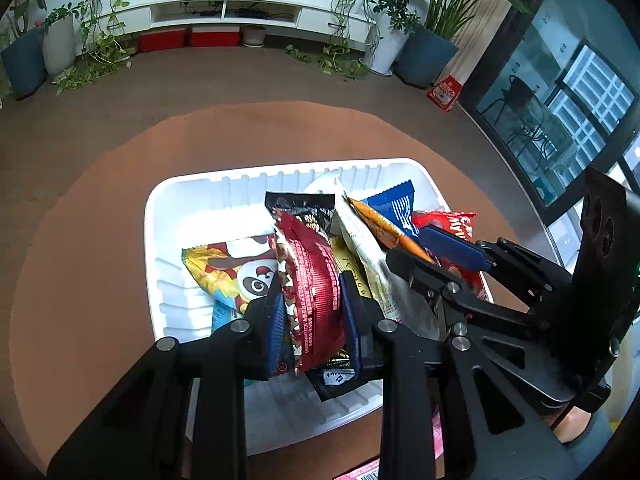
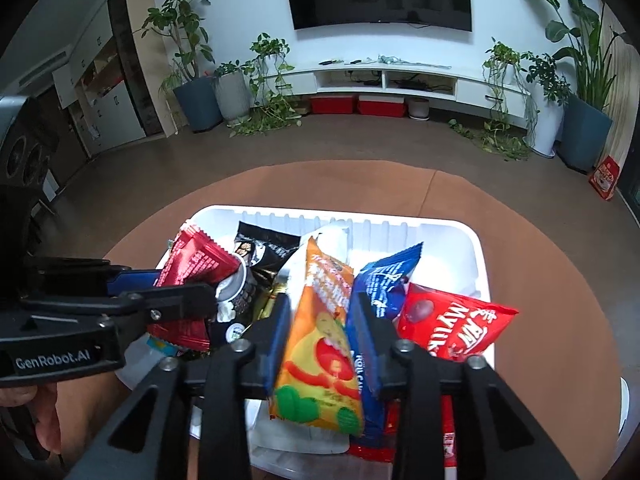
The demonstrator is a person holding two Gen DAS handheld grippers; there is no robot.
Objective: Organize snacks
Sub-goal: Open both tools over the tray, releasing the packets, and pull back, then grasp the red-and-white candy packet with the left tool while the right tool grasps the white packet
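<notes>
A white ribbed tray sat on a round brown worktop, and nearly all the snack packets were crowded into its right half in the left wrist view. The left claw stood low in the middle of that frame, its blue pads pressed on either side of a dark red packet, so it had hold of that packet with the jaws only a little apart. The packet's lower end was hidden behind the claw's black frame. Left of it lay a yellow packet with a panda face, partly covered. In the right wrist view the right claw straddled an orange packet; its jaws were moderately apart, and whether the pads actually pressed the packet could not be made out, since the wrapper overlapped both pads. A blue packet and a red packet lay to the right, a black packet at the upper left. The tray's near wall was cut off by the claw. A hand showed at the lower left edge, mostly out of frame.
</notes>
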